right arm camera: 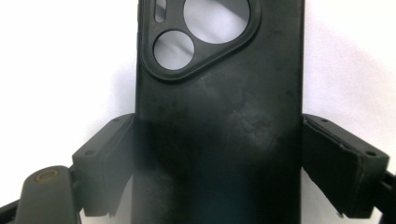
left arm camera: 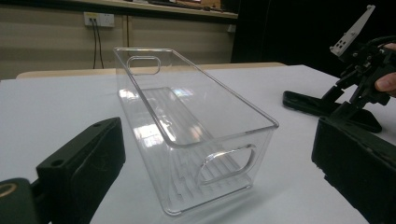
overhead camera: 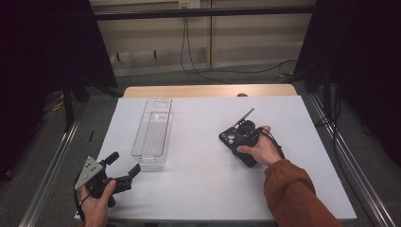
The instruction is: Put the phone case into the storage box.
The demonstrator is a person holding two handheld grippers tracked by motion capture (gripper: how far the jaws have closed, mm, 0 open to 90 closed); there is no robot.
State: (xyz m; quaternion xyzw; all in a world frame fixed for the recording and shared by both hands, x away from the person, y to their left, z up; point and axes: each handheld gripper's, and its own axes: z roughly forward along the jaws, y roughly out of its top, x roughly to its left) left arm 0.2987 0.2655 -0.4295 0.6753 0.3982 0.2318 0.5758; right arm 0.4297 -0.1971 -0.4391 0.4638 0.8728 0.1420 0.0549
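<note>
- Table (overhead camera: 198,189): white top, bearing every item below.
- Clear plastic bin (overhead camera: 152,132): long, open-topped, with a handle cut-out at each end; stands upright left of the table's centre, with nothing inside.
- Black phone case (right arm camera: 219,116): lies flat on the table right of centre, well apart from the bin, back face up, camera cut-outs at its far end. In the high view it (overhead camera: 236,142) sits under the right hand.
- Right gripper (overhead camera: 241,137): held over the case, pointing down at it. Jaws wide and straddling the case, one on each long edge. Both pads sit right at the edges; whether they press cannot be told.
- Left gripper (overhead camera: 122,166): held at the near left corner of the table, just short of the bin's near end and aimed at it. Jaws spread wide, nothing between them, touching nothing.
</note>
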